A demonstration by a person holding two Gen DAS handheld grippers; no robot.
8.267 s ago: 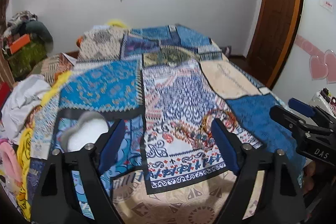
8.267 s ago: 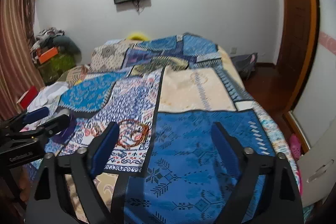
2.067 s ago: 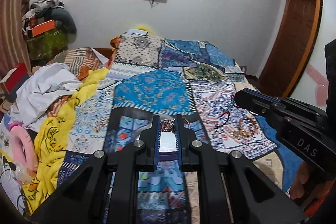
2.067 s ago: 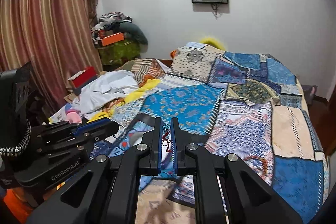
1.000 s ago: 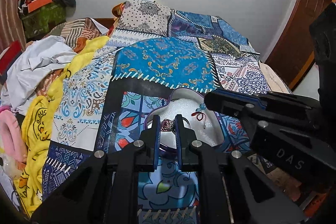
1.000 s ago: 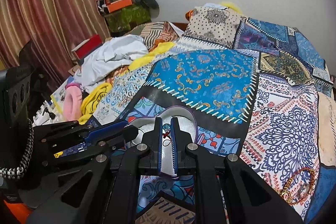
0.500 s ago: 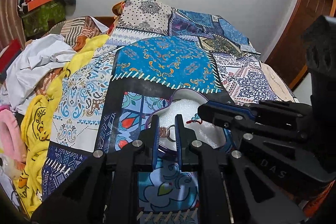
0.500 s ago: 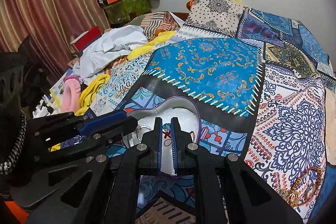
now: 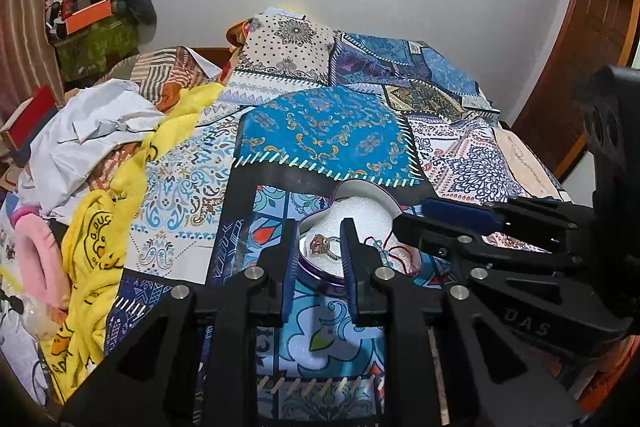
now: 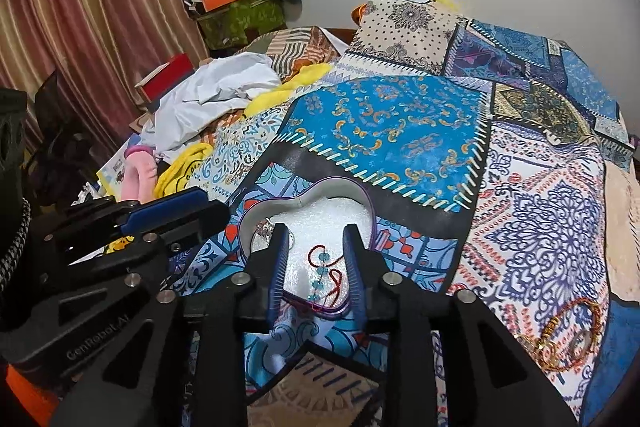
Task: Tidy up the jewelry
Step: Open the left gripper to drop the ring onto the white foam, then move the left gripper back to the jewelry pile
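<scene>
A heart-shaped box [image 10: 370,205] with white foam inside sits on the bed [image 10: 400,131], on a blue patchwork cover. The left hand-held gripper [image 9: 317,247] has its two fingers a little apart, and a ring [image 9: 322,246] with a pink stone lies in the box between them. The right hand-held gripper [image 10: 314,249] is also a little apart, holding nothing. A red string bracelet [image 10: 325,269] with blue beads lies in the box between its fingers. More bracelets [image 10: 568,335] lie on the cover, well apart from the box.
</scene>
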